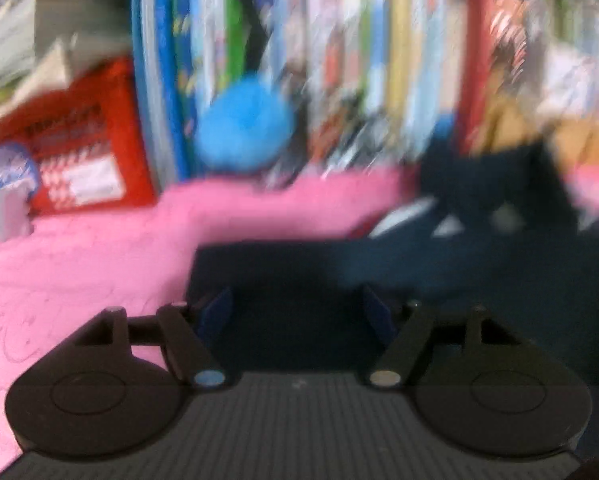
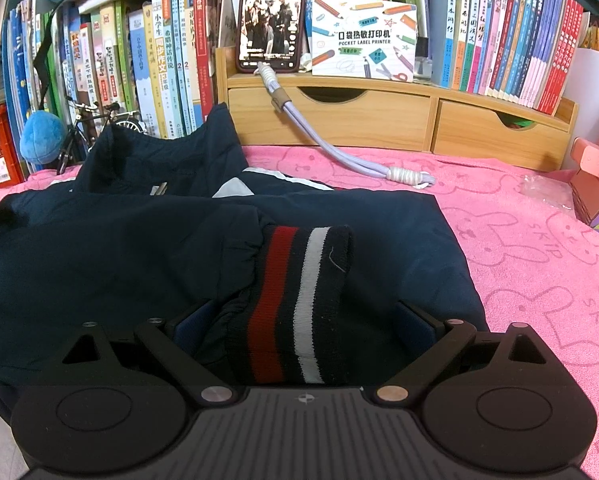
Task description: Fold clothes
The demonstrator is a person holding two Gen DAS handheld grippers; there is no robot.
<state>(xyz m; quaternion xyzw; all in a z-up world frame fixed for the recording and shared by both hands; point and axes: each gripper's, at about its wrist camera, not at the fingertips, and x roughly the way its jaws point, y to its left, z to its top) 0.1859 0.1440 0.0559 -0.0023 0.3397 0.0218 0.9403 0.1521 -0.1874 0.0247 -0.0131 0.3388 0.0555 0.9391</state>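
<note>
A navy jacket [image 2: 119, 240] with white panels lies spread on a pink towel [image 2: 519, 240]. Its ribbed cuff [image 2: 299, 280], black with a red and a white stripe, lies folded onto the body. My right gripper [image 2: 305, 316] is open, the cuff lying between its blue pads [image 2: 195, 320] without touching them. The left wrist view is blurred. There my left gripper [image 1: 299, 308] is open low over the jacket [image 1: 459, 272] near its left edge, nothing pinched between its blue pads [image 1: 217, 308]. The collar end rises at the back.
Behind stand rows of books [image 2: 159, 80] and a wooden drawer shelf [image 2: 379, 116] with a phone [image 2: 271, 16] and a box on it. A purple cable [image 2: 359, 164] trails onto the towel. A blue plush ball [image 1: 247, 128], a red crate [image 1: 79, 140] and a model bicycle [image 2: 87, 128] sit at left.
</note>
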